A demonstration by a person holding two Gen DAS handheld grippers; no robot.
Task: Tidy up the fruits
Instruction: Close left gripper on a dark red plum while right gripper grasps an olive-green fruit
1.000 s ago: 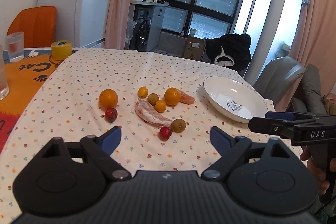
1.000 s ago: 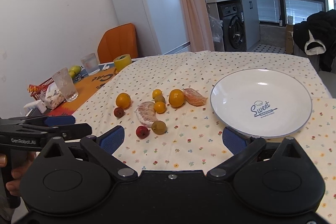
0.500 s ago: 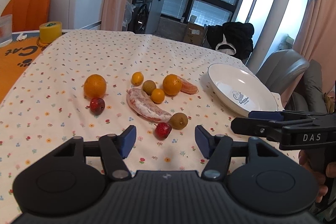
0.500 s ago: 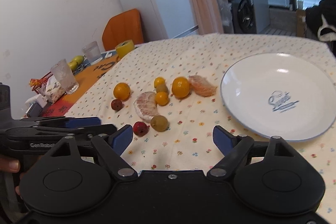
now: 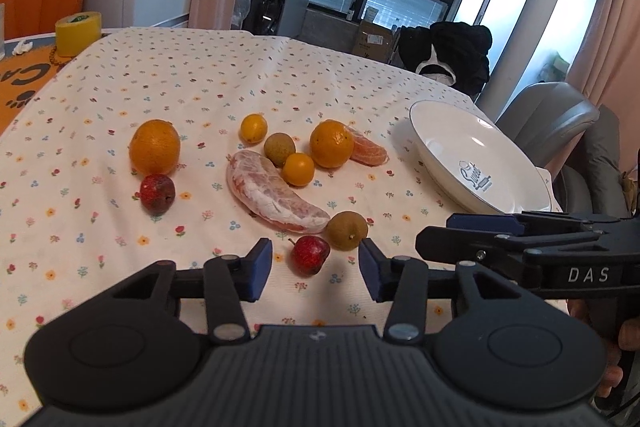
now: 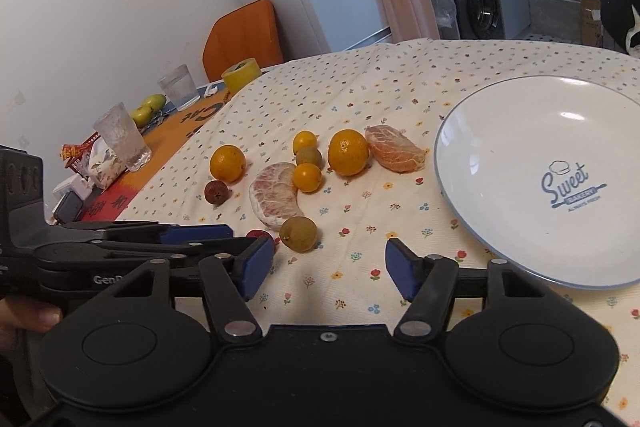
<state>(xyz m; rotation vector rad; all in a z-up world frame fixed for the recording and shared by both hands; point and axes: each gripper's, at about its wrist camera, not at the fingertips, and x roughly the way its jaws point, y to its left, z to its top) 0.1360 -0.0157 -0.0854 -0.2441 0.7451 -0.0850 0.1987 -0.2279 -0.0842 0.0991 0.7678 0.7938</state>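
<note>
The left gripper (image 5: 315, 267), jaws spread, brackets the small red fruit (image 5: 309, 254), which lies just beside the brown-green fruit (image 5: 347, 230), well apart from the plate (image 5: 448, 163). A clean pinch should close on the red fruit alone. The right gripper (image 6: 329, 267) hovers spread, empty.
</note>
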